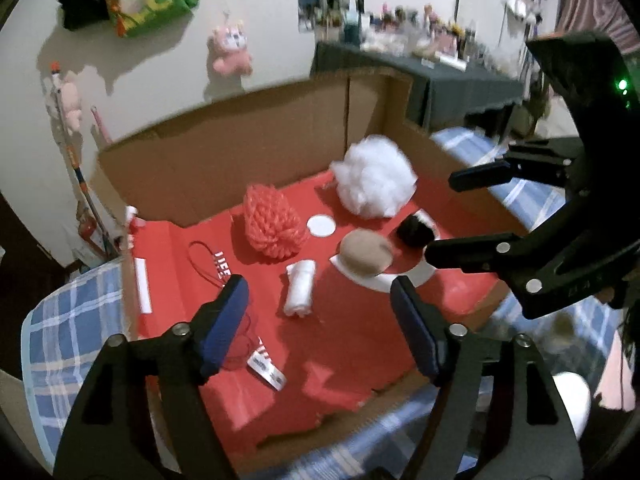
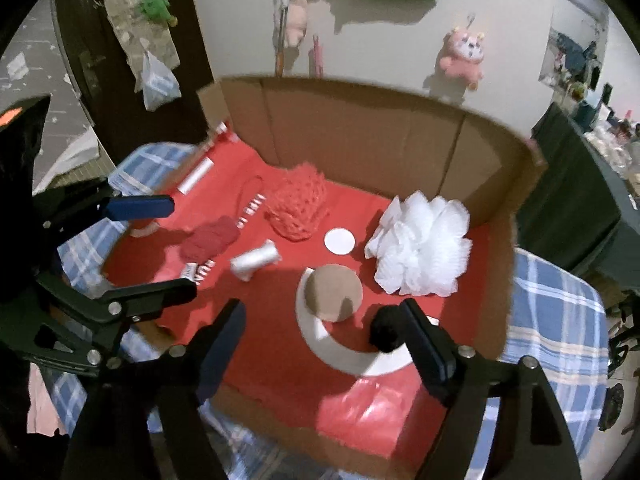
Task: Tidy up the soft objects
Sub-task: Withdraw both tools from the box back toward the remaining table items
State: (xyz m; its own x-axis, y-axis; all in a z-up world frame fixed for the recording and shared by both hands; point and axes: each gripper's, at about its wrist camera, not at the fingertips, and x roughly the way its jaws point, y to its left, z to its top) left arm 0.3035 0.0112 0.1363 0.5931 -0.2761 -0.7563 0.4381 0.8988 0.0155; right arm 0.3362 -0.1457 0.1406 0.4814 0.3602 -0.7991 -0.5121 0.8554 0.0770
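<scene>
Both tools empty, jaws spread wide, hovering above the cardboard box (image 2: 360, 128) lined with red paper. Left tool (image 1: 320, 300) aims at box centre; right tool (image 2: 324, 328) sits over the near edge, the black pom-pom (image 2: 384, 334) just beside its right finger at about 3 o'clock. Soft things lie loose on the red floor: white mesh puff (image 2: 420, 248) at 2 o'clock, orange net sponge (image 2: 298, 204) at 12, tan round pad (image 2: 332, 292) dead centre on a white ring print, small white roll (image 2: 256, 260) at 10, dark red wad (image 2: 210, 240) at 9. Risks, as I judge: the right finger is close enough to knock the pom-pom and send it rolling off; the tan pad is flat and low, so closing on it may scrape or snag the red paper instead; the puff is springy and could slip out of a shallow pinch. The two tools are near each other, so a crossing reach could clash.
</scene>
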